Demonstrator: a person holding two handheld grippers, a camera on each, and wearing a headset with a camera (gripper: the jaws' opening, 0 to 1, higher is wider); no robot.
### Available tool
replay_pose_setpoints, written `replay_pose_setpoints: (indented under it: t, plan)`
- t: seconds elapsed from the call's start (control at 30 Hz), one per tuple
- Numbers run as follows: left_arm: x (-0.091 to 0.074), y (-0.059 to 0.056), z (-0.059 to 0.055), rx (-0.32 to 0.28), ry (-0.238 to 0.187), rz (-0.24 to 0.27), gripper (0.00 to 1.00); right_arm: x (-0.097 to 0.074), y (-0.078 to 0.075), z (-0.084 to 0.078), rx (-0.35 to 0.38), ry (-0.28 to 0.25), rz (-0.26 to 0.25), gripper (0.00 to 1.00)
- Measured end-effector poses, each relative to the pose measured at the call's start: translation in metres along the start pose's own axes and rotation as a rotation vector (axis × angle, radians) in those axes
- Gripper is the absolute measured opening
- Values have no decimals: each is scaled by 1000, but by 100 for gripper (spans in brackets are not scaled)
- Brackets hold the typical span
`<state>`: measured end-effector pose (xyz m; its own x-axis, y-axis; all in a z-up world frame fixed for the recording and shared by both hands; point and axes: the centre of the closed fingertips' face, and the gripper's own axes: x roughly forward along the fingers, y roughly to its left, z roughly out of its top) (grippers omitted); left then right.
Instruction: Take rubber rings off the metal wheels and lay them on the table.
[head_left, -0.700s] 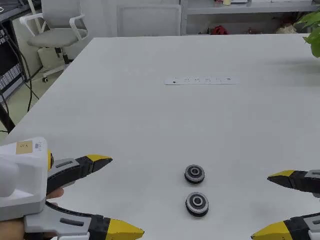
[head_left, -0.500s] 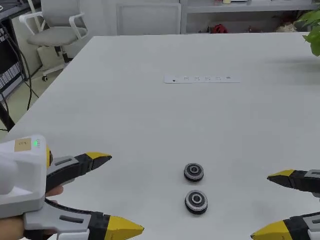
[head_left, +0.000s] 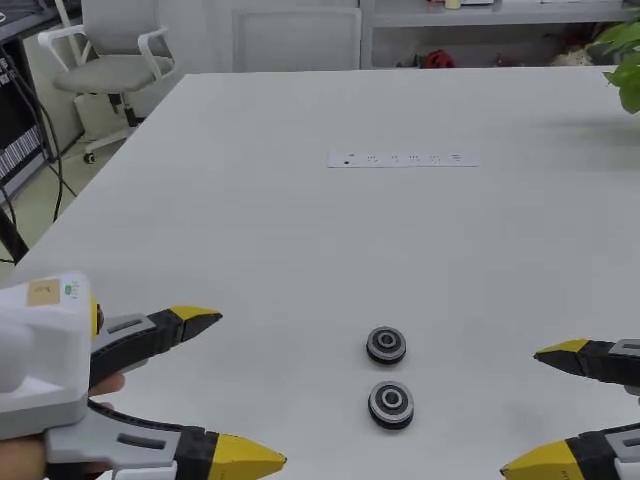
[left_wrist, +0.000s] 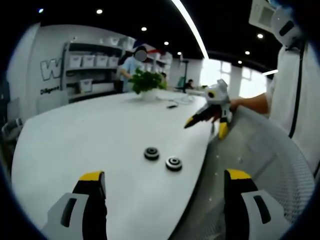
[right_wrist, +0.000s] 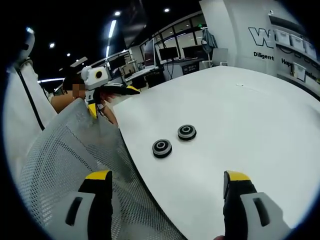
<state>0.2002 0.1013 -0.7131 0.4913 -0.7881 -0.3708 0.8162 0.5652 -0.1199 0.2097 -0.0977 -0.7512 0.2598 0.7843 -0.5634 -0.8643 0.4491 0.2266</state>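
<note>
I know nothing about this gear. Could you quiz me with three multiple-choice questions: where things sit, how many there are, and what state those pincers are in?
1. Where are the metal wheels?
A. clamped in the left gripper
B. flat on the table, between it and the right gripper
C. stacked together
2. How many wheels are there?
A. one
B. two
C. four
3. How do the grippers stand?
A. both open
B. both shut
C. left shut, right open
Answers: 1 B, they lie apart on the tabletop between the grippers; 2 B, two show in each view; 3 A, both pairs of jaws gape, holding nothing.
</note>
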Motion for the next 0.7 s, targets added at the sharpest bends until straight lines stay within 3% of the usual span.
replay_pose_setpoints:
  t: [0.7]
  plan:
    - [4, 3, 1, 19, 16, -2, 100, 1, -3, -2, 2, 15, 2, 88]
